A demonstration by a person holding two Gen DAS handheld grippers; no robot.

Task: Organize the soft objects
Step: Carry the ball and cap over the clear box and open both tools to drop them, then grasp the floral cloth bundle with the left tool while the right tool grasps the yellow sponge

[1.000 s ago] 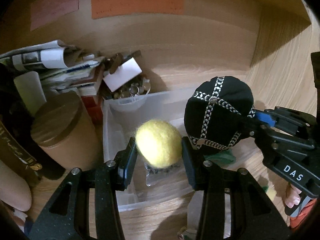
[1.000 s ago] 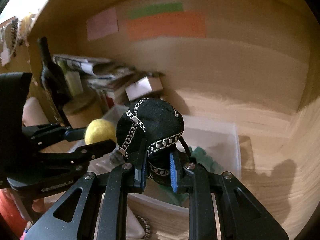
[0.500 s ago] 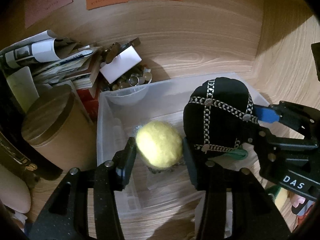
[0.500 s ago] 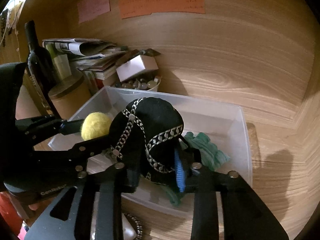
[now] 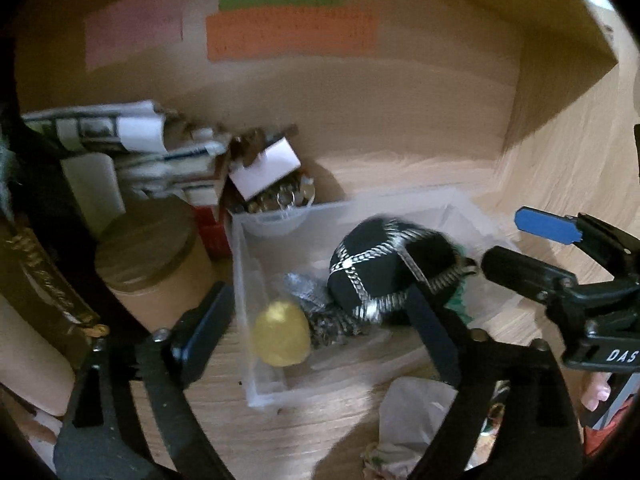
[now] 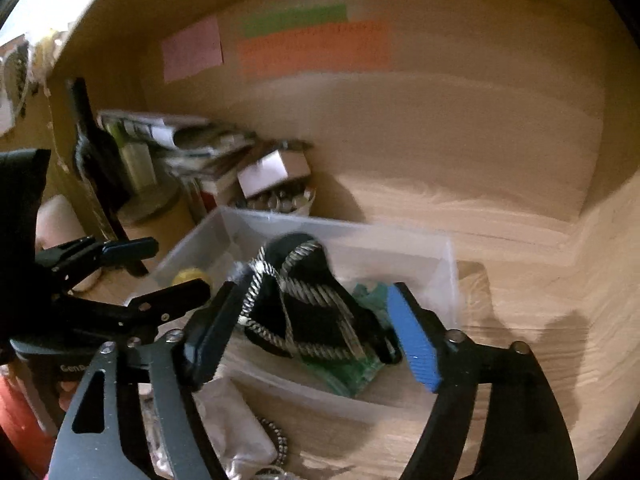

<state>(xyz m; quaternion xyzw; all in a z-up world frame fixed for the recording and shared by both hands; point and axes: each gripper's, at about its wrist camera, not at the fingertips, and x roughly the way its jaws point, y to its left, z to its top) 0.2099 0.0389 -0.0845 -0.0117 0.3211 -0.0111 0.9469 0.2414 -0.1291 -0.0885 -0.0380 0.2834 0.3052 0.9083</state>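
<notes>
A clear plastic bin stands on the wooden shelf. A yellow felt ball lies in its near left corner. A black cap with silver braid lies in the bin on a green cloth, beside a silvery item. My left gripper is open and empty above the bin's near side. My right gripper is open and empty, its jaws either side of the cap.
A brown lidded canister, a stack of newspapers and a tub of small metal pieces crowd the shelf left of the bin. A dark bottle stands far left. Crumpled white fabric lies in front of the bin.
Both grippers have opened. The yellow ball and the black cap have dropped into the bin, and both grippers have pulled back a little.
</notes>
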